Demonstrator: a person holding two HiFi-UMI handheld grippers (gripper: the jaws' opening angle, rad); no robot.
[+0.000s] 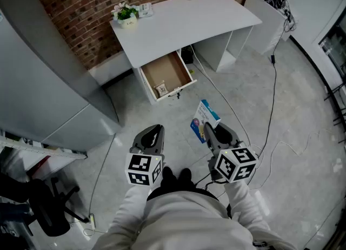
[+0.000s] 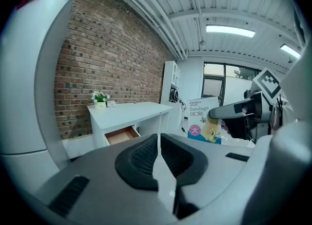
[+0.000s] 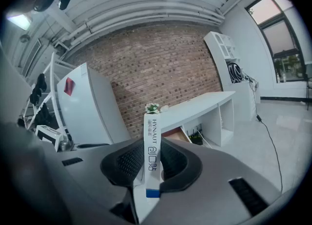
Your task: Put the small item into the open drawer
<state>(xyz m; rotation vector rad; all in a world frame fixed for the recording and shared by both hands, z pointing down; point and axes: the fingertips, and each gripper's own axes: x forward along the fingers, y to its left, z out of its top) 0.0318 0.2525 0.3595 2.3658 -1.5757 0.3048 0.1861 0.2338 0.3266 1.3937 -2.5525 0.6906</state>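
Over grey floor [image 1: 281, 135], well short of white worktop [image 1: 184, 21]: right hand-held gripper [image 1: 207, 130] clamped on bandage box [image 1: 204, 117], box upright and edge-on between jaws. Left hand-held gripper [image 1: 157, 131] closed, jaws together, nothing between. Drawer [image 1: 165, 70] open under worktop, small packet [image 1: 161, 89] near its front.

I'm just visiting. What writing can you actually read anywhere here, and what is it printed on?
"HYNAUT": top of the bandage box front; also on its narrow side in the right gripper view.
"Bandage": box front, under the brand.
"创口贴": box front and narrow side.
"大": purple circle on the box front.
Print on the packet in the drawer: too small to read.
The marker cubes: patterns only, no words.
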